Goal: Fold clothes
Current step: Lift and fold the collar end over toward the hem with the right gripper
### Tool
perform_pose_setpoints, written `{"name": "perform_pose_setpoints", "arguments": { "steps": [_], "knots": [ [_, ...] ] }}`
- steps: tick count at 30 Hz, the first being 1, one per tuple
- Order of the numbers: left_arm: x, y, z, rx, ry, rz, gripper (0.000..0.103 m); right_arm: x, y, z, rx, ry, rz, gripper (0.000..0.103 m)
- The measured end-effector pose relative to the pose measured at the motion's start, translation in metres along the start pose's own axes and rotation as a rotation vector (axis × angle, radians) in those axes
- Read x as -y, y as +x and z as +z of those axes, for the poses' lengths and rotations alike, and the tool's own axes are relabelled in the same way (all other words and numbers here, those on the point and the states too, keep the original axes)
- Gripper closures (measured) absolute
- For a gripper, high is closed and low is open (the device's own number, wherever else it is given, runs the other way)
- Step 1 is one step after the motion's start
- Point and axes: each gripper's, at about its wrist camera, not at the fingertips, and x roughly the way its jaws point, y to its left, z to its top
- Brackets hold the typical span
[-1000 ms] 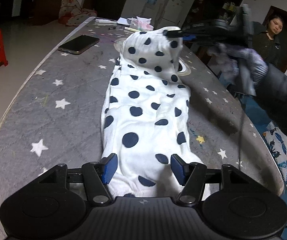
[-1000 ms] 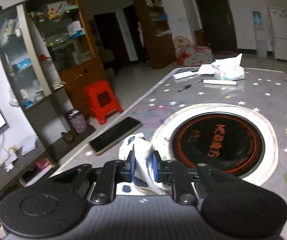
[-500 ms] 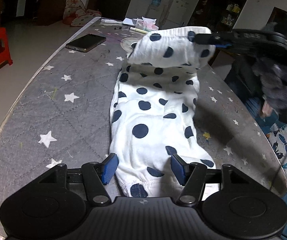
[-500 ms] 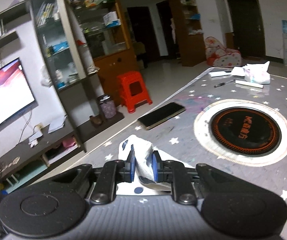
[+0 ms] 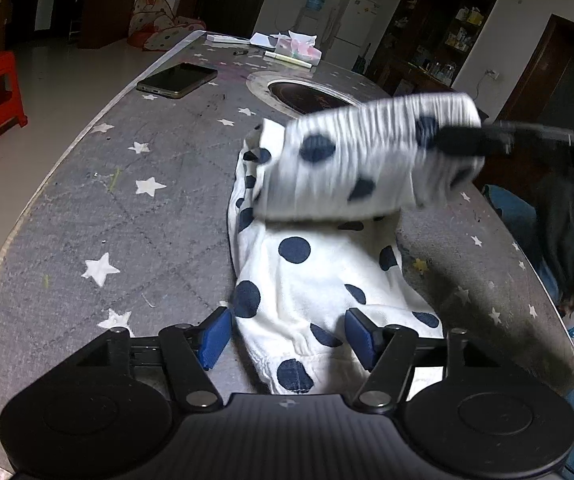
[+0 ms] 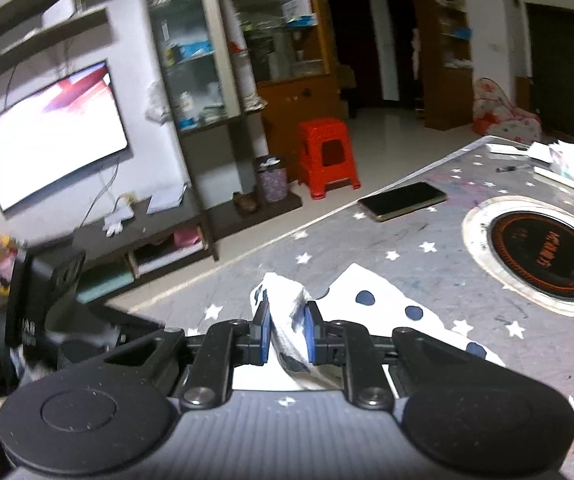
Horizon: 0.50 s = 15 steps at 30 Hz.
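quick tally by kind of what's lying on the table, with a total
polka-dot garment: 1
phone: 1
tissue pack: 1
pen: 1
white paper or booklet: 1
round cooktop set into the table: 1
total: 6

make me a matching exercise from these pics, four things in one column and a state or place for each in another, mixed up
Things:
1. left tongs
2. right tongs
3. phone
4. red stool

States or places:
A. on the floor beside the table
B. clamped on the lifted end of the polka-dot garment
C. open, straddling the garment's near hem
D. flat on the star-patterned tablecloth

Pairs: 1-C, 2-B, 3-D, 4-A
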Motion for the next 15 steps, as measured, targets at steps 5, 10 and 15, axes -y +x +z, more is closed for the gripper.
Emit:
{"name": "perform_pose_setpoints", "arguments": {
  "steps": [5, 10, 15],
  "knots": [
    [-0.004, -0.006, -0.001, 0.012, -0.004, 0.010, 0.036, -0.018, 0.004, -0.022, -0.028, -0.061, 0.024, 0.087],
    [-0.012, -0.013, 0.000, 0.027, -0.013, 0.031, 0.035, -0.042, 0.003, -0.049, -0.051, -0.230, 0.024, 0.087],
    [-0.021, -0.023, 0.003, 0.054, -0.024, 0.061, 0.035, -0.066, 0.001, -0.072, -0.077, -0.417, 0.020, 0.086]
  ]
}}
